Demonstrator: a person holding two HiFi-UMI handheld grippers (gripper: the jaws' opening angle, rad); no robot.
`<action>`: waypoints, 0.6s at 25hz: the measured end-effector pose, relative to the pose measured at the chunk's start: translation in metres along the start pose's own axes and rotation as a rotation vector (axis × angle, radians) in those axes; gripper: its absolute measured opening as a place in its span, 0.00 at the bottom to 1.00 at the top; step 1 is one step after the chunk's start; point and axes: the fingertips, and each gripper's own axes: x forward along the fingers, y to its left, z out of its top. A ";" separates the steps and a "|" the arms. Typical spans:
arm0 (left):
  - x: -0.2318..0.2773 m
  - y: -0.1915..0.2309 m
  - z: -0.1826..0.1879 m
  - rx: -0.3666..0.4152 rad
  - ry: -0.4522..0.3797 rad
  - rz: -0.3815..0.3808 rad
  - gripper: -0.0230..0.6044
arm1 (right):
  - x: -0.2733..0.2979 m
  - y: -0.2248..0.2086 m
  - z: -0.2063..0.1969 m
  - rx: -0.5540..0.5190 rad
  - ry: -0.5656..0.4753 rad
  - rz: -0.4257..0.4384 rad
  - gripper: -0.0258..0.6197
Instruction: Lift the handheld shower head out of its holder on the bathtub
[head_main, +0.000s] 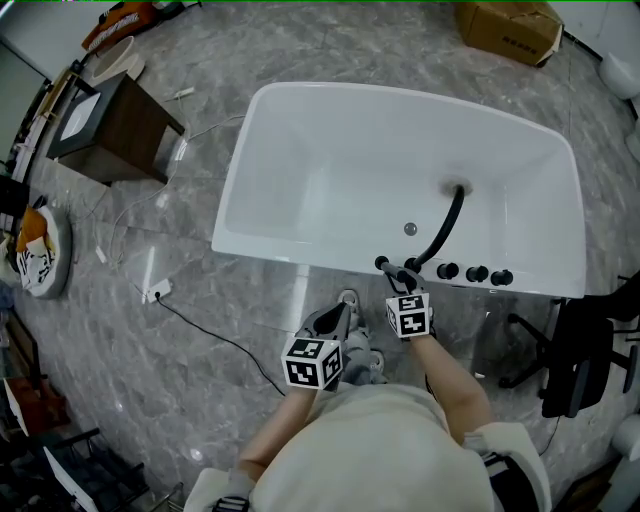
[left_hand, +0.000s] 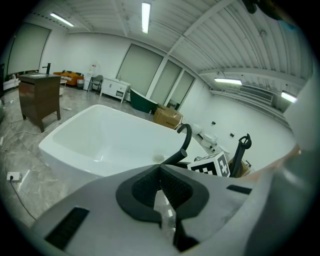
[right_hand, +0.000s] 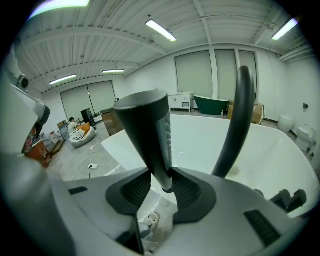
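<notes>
The black handheld shower head (head_main: 393, 270) is at the near rim of the white bathtub (head_main: 300, 130), and its black hose (head_main: 447, 225) curves back into the tub. My right gripper (head_main: 399, 282) is shut on it. In the right gripper view the shower head (right_hand: 147, 135) stands upright, its narrow lower end pinched between the pads of the right gripper (right_hand: 162, 185), with the hose (right_hand: 235, 125) arching to the right. My left gripper (head_main: 336, 314) hangs just left of it, in front of the tub. In its own view the left gripper (left_hand: 160, 172) has its pads together on nothing.
Three black knobs (head_main: 475, 272) sit on the tub rim right of the shower head. A dark wooden cabinet (head_main: 110, 125) stands at the left, a cardboard box (head_main: 508, 28) behind the tub and a black office chair (head_main: 575, 355) at the right. A cable with a socket (head_main: 158, 292) lies on the marble floor.
</notes>
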 end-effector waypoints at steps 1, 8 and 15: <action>-0.002 -0.002 -0.001 0.000 -0.002 -0.001 0.07 | -0.004 0.001 0.002 -0.004 -0.006 -0.001 0.26; -0.017 -0.014 -0.013 0.000 -0.014 -0.001 0.07 | -0.030 0.006 0.017 -0.008 -0.071 -0.007 0.26; -0.027 -0.025 -0.022 0.004 -0.031 -0.004 0.07 | -0.059 0.009 0.030 -0.009 -0.148 -0.008 0.25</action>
